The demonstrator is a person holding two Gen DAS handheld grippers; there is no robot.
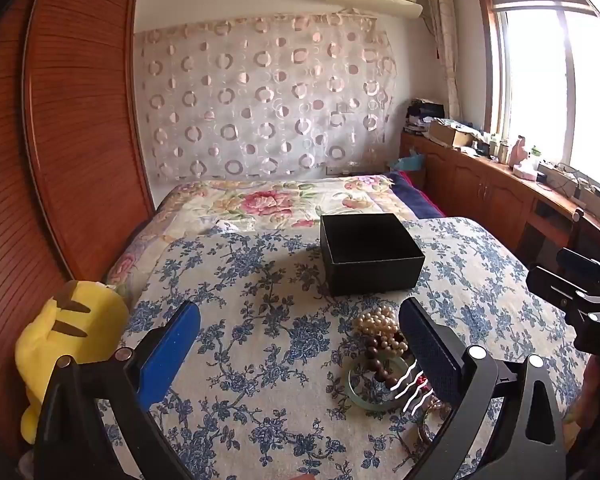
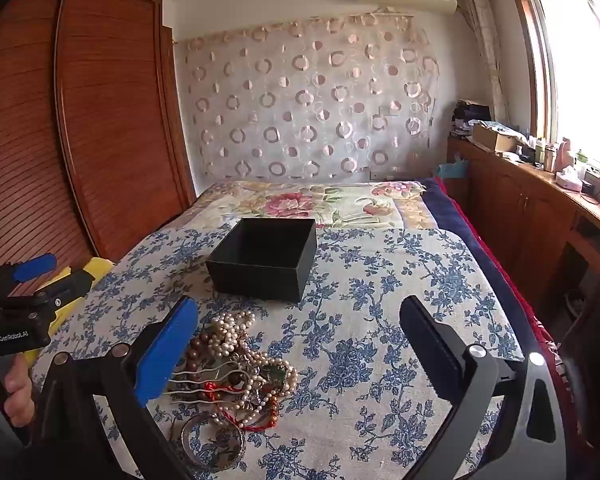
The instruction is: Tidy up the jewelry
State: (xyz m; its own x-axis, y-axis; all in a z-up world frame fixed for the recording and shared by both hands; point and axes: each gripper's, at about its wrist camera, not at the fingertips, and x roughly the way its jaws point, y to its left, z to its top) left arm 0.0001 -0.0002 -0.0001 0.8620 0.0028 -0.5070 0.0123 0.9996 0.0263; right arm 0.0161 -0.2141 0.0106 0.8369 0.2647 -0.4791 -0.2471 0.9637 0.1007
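An open black box (image 1: 370,254) (image 2: 264,258) stands on the blue-flowered cloth. Nearer to me lies a tangled jewelry pile (image 2: 236,368) (image 1: 384,344): pearl strands, dark wooden beads, a green bangle (image 1: 366,394), a silver bangle (image 2: 212,440), red cord and white wavy hairpins. My left gripper (image 1: 300,322) hovers open over the cloth, its right finger just in front of the pile. My right gripper (image 2: 298,316) is open too, with the pile beside its left blue finger (image 2: 168,348). Nothing is held. In the right wrist view the left gripper (image 2: 36,276) shows at the left edge, held by a hand.
A yellow plush toy (image 1: 68,340) lies at the bed's left edge by a wooden wardrobe (image 1: 60,120). A floral quilt (image 2: 308,200) covers the bed beyond the box. A wooden cabinet (image 2: 532,208) with clutter runs along the window wall on the right.
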